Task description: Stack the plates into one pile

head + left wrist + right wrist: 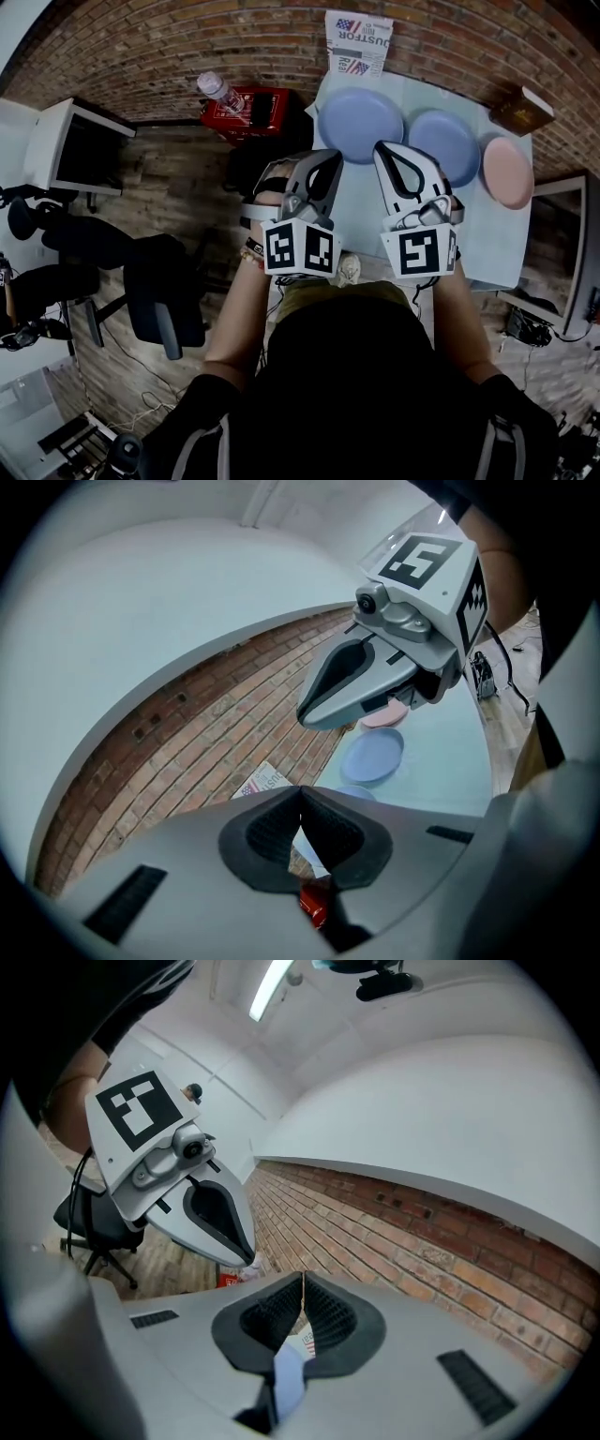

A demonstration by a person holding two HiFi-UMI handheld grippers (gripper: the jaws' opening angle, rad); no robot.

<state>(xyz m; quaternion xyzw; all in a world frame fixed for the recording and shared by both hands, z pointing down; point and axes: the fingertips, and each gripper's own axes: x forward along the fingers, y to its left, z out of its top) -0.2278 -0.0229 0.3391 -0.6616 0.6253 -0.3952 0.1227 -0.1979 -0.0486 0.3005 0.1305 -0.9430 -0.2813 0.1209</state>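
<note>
Three plates lie in a row on the pale blue table (478, 248): a large blue plate (360, 123), a smaller blue plate (443, 145) and a pink plate (508, 172) at the right. Both grippers are held side by side above the table's near left part, short of the plates. The left gripper (330, 156) is shut and empty, its tip over the large blue plate's near edge. The right gripper (384, 147) is shut too, with nothing in it. In the left gripper view the smaller blue plate (373, 757) and pink plate (384, 719) show under the right gripper (309, 714).
A folded newspaper (359, 42) lies at the table's far edge by the brick wall. A brown box (521, 110) sits at the far right corner. Left of the table stands a red box (246, 111) with a water bottle (217, 91), and office chairs (159, 291) stand further left.
</note>
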